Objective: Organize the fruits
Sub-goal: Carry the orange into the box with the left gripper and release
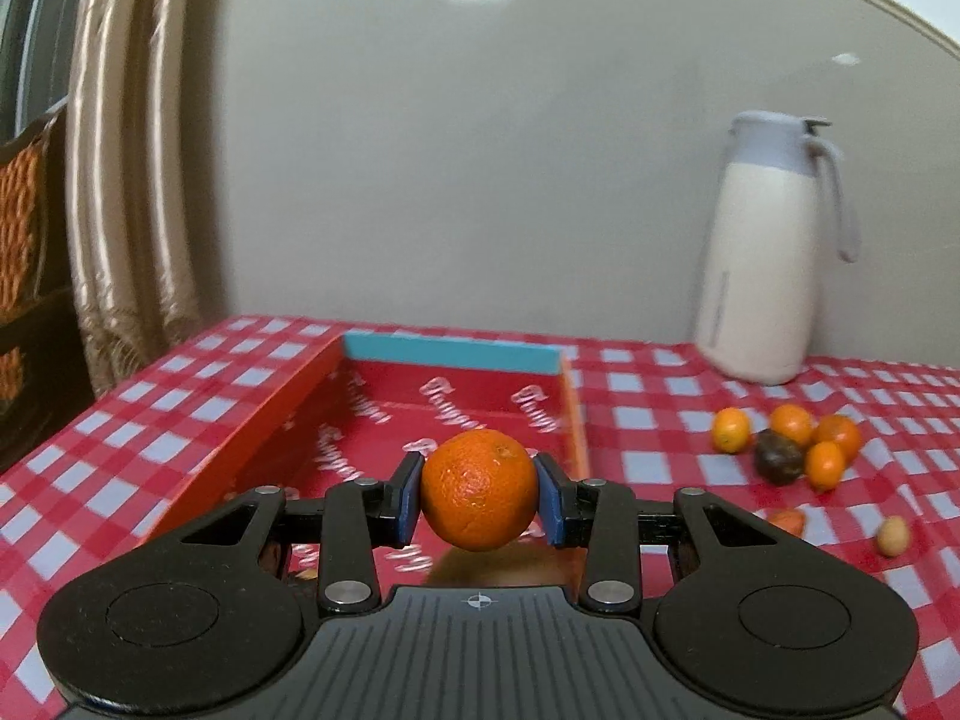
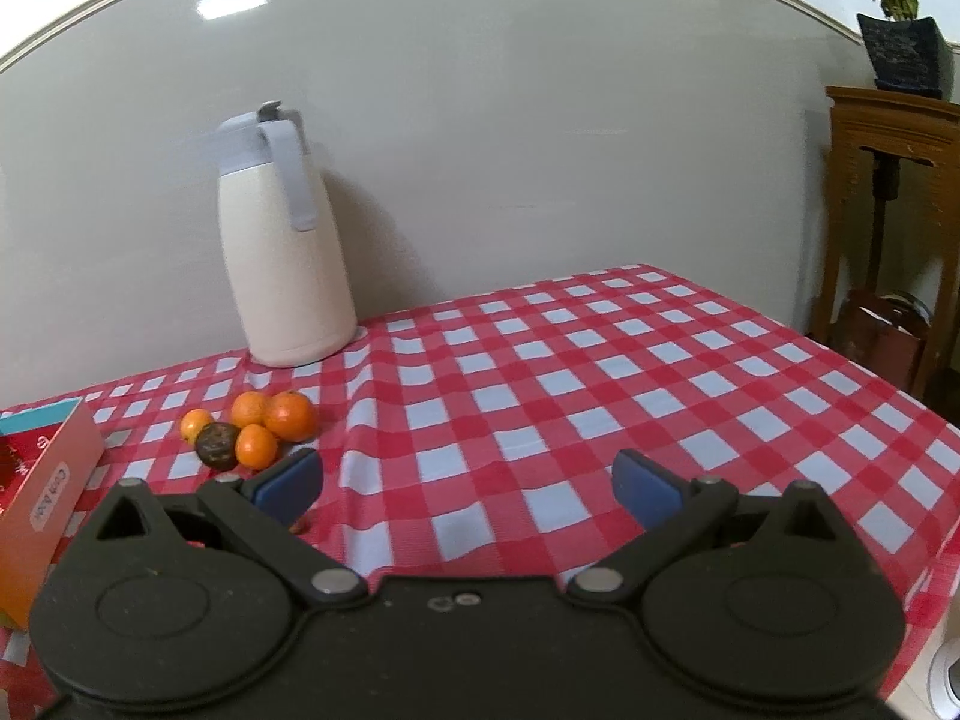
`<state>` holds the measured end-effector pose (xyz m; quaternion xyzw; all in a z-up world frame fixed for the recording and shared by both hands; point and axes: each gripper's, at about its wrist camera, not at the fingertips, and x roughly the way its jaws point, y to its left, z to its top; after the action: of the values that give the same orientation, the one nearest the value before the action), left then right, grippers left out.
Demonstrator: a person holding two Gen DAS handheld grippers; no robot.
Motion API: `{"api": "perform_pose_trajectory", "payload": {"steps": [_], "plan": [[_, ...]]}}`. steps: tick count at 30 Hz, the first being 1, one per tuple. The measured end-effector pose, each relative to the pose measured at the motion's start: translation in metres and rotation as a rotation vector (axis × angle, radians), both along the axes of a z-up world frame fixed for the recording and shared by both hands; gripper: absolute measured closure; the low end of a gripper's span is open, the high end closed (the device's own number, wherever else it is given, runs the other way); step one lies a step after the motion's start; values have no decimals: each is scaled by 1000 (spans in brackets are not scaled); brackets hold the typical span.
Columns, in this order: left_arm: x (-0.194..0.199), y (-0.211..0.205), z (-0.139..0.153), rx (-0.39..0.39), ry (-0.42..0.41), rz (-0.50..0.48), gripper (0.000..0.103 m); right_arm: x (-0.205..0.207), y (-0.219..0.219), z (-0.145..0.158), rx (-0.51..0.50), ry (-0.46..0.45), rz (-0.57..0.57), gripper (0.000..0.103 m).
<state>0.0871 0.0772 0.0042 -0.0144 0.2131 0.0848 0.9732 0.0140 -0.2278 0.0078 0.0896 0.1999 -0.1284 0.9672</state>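
An orange (image 1: 478,489) is being gripped by the left tongs (image 1: 478,501) above the red tray (image 1: 264,420); the right tongs (image 2: 468,486) are being held open over the surface (image 2: 600,372).

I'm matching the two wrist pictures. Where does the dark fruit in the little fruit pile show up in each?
Left wrist: dark fruit at right of middle, among the small oranges.
Right wrist: dark fruit at left of middle, beside the red box.
Shared landmark: white jug behind the pile.
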Motion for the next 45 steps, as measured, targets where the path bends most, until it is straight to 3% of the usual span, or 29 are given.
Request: {"api": "perform_pose_trajectory", "payload": {"steps": [14, 24, 25, 27, 28, 29, 32, 36, 45], "plan": [[6, 33, -11, -37, 92, 82, 64, 11, 28, 1, -2, 0, 87, 0], [4, 41, -11, -49, 102, 105, 63, 16, 41, -1, -2, 13, 144, 0], [3, 42, -10, -55, 99, 109, 62, 16, 42, -1, -2, 17, 151, 0], [-1, 44, -7, -73, 78, 112, 44, 17, 44, -2, -5, 21, 164, 0], [-3, 44, -5, -72, 61, 122, 23, 17, 45, -2, -7, 24, 170, 0], [-7, 43, -3, -60, 39, 137, 12, 18, 46, -3, -10, 27, 177, 0], [-18, 37, 5, -12, -23, 136, 7, 19, 48, -4, -14, 34, 195, 0], [-28, 37, 10, 6, -38, 134, 0, 22, 47, -6, -2, 44, 217, 0], [-39, 69, 13, -52, -33, 207, 0, 35, 50, -12, -2, 75, 256, 0]]}}
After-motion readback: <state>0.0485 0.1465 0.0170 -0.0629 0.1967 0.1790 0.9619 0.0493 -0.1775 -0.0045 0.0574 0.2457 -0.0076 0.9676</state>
